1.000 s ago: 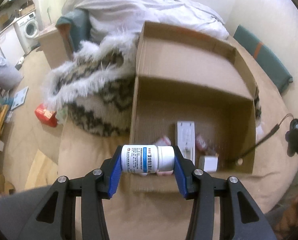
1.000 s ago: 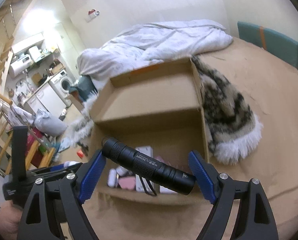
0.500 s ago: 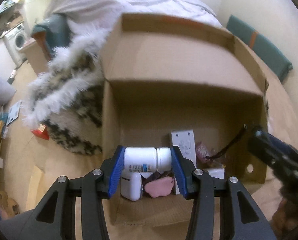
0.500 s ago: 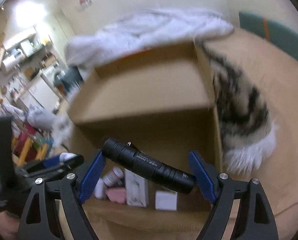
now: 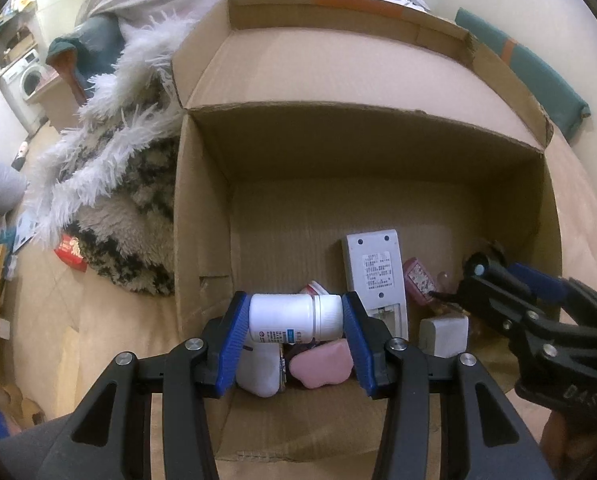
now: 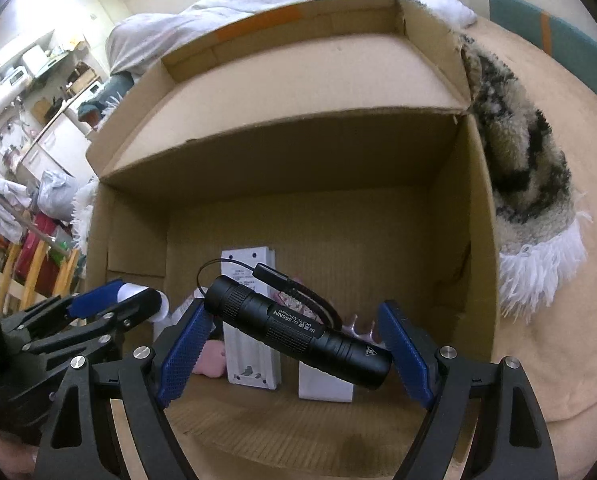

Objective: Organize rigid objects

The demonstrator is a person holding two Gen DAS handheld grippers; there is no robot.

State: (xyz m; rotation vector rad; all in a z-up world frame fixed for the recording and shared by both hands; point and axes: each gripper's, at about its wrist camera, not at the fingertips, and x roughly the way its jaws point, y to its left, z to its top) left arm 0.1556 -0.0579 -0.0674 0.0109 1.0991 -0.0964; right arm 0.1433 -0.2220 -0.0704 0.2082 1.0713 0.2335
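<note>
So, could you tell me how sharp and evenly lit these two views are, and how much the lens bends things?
Left wrist: sharp, bottle and claw crisp; box edges bow outward, corners vignetted. Right wrist: sharp too, torch lettering legible; box floor shadowed, bright glare top left, same fisheye bowing.

My left gripper (image 5: 295, 325) clamps a white pill bottle (image 5: 294, 317) sideways above the open cardboard box (image 5: 202, 208); my right gripper (image 6: 294, 348) grips a black flashlight (image 6: 298, 330) lengthwise, tilted, over the box's contents.
</note>
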